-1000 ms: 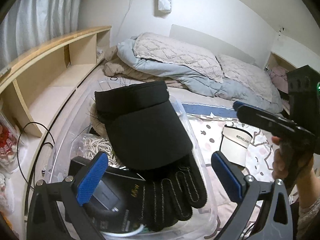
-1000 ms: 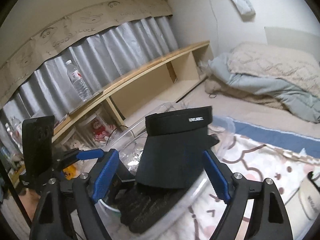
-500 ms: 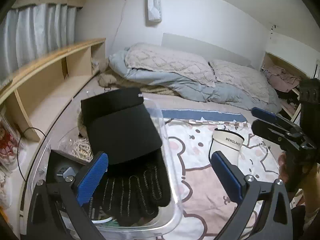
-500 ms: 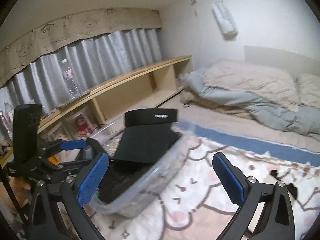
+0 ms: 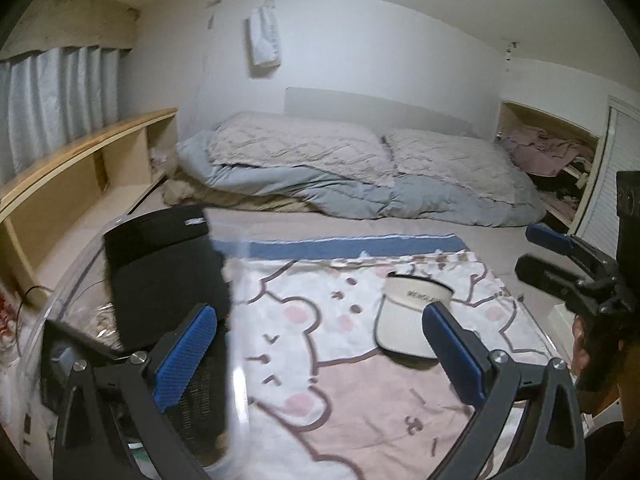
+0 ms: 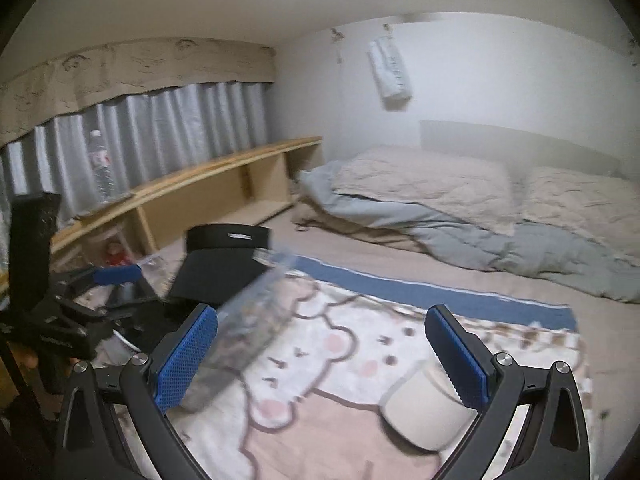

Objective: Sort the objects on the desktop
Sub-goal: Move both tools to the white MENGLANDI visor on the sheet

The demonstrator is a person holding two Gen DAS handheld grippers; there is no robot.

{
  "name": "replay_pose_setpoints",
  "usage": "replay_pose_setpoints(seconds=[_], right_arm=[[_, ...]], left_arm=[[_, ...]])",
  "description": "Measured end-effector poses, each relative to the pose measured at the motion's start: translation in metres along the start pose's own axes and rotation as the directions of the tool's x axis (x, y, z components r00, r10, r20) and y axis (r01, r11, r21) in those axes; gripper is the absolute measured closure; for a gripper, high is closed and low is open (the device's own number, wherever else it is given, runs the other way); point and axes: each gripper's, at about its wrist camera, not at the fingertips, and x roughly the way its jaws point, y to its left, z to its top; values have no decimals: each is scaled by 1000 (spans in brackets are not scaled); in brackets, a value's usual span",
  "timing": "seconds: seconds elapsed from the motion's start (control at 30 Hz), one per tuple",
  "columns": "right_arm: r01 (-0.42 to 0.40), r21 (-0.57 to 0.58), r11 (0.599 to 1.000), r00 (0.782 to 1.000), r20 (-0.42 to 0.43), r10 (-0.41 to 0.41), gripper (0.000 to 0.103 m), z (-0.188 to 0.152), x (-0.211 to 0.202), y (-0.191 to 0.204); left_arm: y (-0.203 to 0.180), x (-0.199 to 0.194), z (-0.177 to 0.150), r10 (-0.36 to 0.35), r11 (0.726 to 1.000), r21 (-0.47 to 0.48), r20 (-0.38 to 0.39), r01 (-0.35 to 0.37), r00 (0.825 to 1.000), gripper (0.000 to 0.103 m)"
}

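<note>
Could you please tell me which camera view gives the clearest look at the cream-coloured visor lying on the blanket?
The left wrist view shows the cream visor best: its brim, band and printed lettering are visible on the bear-print blanket. In the right wrist view it is blurred and partly hidden behind the right gripper.

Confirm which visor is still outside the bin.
The cream visor, lying on the bear-print blanket by the right claw. The black visor sits in the clear bin.
</note>
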Motion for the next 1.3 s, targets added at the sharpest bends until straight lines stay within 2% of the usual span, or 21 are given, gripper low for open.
replay_pose_setpoints(seconds=[0.2,0.37,0.5,0.6,0.7,0.77,0.87,0.93,1.0,1.13,1.2,1.27,1.3], right_arm=[[99,-15,995,995,-7,-99,0,-19,-20,-31],[174,-55,983,985,11,-174,0,-39,-31,-51],[230,-93,969,973,20,-230,0,-57,-27,-60],[263,-126,957,964,-2,-265,0,-74,-16,-65],[250,-137,959,961,-86,-263,0,-87,-4,-72],[248,-139,959,957,-116,-265,0,-92,0,-75],[255,-127,958,953,-134,-272,0,-97,0,-82],[258,-118,959,948,-160,-274,0,-97,2,-88],[261,-104,960,943,-186,-276,0,-97,1,-93],[276,-71,959,942,-180,-284,0,-91,-2,-100],[291,-62,955,935,-192,-297,0,-89,0,-104],[330,-63,942,917,-215,-336,0,-89,2,-108],[352,-68,933,907,-222,-358,0,-88,3,-109]], left_arm=[[-43,20,-3,-50,996,77,29,48,998,0],[-73,39,-18,-64,986,155,8,62,998,0],[-83,59,-30,-71,981,180,-30,75,997,0],[-89,73,-37,-64,972,225,-23,68,998,0],[-98,90,-52,-37,947,320,2,34,999,1],[-105,109,-68,0,917,398,-25,10,1000,2],[-111,135,-87,27,883,470,-85,16,996,5],[-116,152,-97,53,873,488,-123,14,991,5],[-117,165,-103,48,875,482,-159,35,986,5],[-125,195,-119,65,862,505,-206,49,976,6],[-130,213,-131,112,838,545,-220,27,969,9],[-135,230,-143,160,801,598,-224,6,961,13],[-136,235,-146,172,791,611,-223,1,960,13]])
